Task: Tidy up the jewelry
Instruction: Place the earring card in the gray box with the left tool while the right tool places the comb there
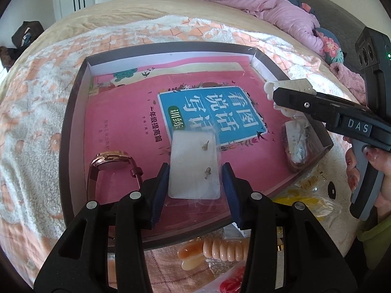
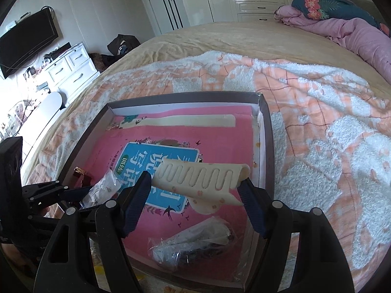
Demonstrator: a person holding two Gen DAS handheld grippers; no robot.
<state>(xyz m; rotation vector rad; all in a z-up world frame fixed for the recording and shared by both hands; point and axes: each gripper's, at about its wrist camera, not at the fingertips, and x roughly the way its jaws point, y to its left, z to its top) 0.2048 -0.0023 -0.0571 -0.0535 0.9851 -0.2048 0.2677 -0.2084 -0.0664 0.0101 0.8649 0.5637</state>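
While both tools hang over the dark shallow box (image 1: 80, 112) on the bed, each one carries something. In the left wrist view, the left gripper (image 1: 195, 183) sits at lower centre of the frame, its jaws closed on the sides of a clear plastic earring card (image 1: 193, 166) with two small studs pinned through it. The card is held above the pink book (image 1: 127, 122) that covers the floor of the box. Just left of the card, a rose-gold watch (image 1: 110, 161) with a dark red strap stands on edge inside the box, near its left wall.

In the right wrist view, the right gripper (image 2: 195, 190) holds a cream hair comb (image 2: 200, 175) with wavy teeth crosswise between its jaws, above the blue title panel of the book. Below it, at lower centre of that frame, a crumpled clear bag (image 2: 193, 244) with dark contents lies on the book near the front wall of the box.

At the right edge of the left wrist view, a hand (image 1: 366, 171) with painted nails grips the handle of the right tool. Along the bottom of that frame, outside the box, pale plastic hair clips (image 1: 220, 246) lie on the peach-and-white blanket (image 1: 36, 146).
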